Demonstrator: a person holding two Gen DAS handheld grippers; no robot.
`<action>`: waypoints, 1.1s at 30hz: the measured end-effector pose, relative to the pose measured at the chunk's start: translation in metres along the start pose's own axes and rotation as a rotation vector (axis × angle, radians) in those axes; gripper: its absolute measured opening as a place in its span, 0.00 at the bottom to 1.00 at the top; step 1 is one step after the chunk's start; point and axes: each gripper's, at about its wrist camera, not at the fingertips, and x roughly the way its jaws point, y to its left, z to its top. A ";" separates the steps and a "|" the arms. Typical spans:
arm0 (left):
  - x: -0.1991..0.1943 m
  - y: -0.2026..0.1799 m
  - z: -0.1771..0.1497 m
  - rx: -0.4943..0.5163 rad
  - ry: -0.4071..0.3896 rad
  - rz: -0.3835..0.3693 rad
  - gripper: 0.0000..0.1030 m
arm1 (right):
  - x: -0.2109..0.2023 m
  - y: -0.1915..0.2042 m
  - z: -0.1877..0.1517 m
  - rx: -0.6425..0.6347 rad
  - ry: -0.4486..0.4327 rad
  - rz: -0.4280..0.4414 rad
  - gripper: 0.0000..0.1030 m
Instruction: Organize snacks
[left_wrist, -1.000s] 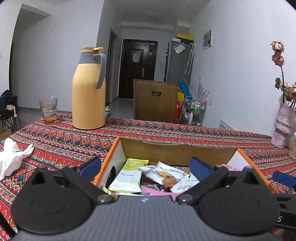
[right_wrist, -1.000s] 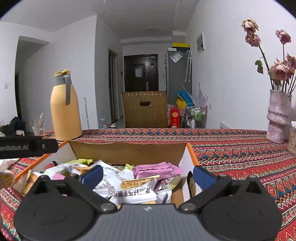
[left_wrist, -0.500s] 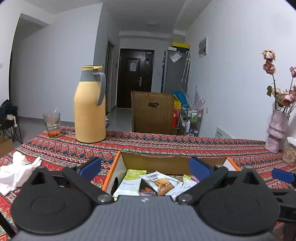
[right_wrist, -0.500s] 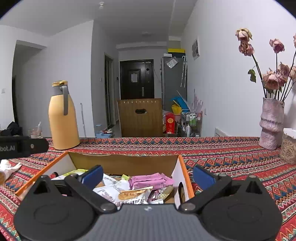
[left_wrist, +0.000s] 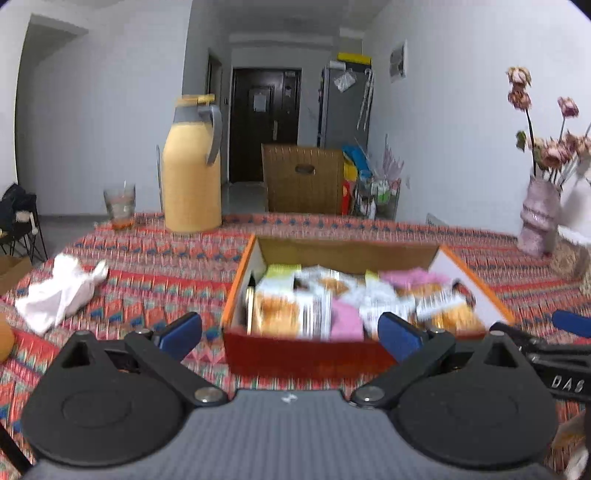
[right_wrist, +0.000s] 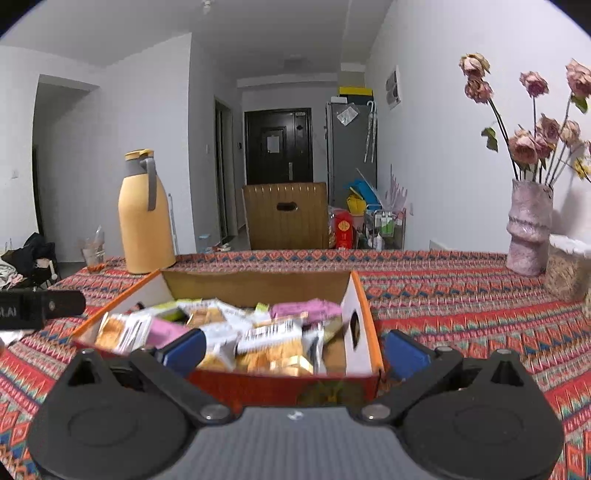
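An orange-rimmed cardboard box sits on the patterned tablecloth, filled with several snack packets in white, pink and orange wrappers. My left gripper hangs open just short of the box's near wall, nothing between its blue pads. My right gripper is open too, straddling the box's near right corner, with nothing held. The right gripper's blue fingertip shows at the edge of the left wrist view, and the left gripper's black body at the left of the right wrist view.
A yellow thermos jug and a glass stand at the far left. A crumpled white cloth lies left of the box. A pink vase with dried roses and a lidded jar stand far right. A wooden chair is behind the table.
Both grippers have pulled back and risen from over the box, so its near wall and whole contents now show. Both stay open and empty.
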 end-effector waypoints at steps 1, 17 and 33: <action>-0.003 0.002 -0.007 0.002 0.010 -0.004 1.00 | -0.004 0.000 -0.004 0.001 0.008 0.001 1.00; -0.023 0.017 -0.077 0.003 0.162 -0.043 1.00 | -0.052 0.010 -0.067 0.008 0.144 0.036 1.00; -0.026 0.013 -0.087 0.026 0.187 -0.075 1.00 | -0.057 0.003 -0.076 0.016 0.187 0.011 1.00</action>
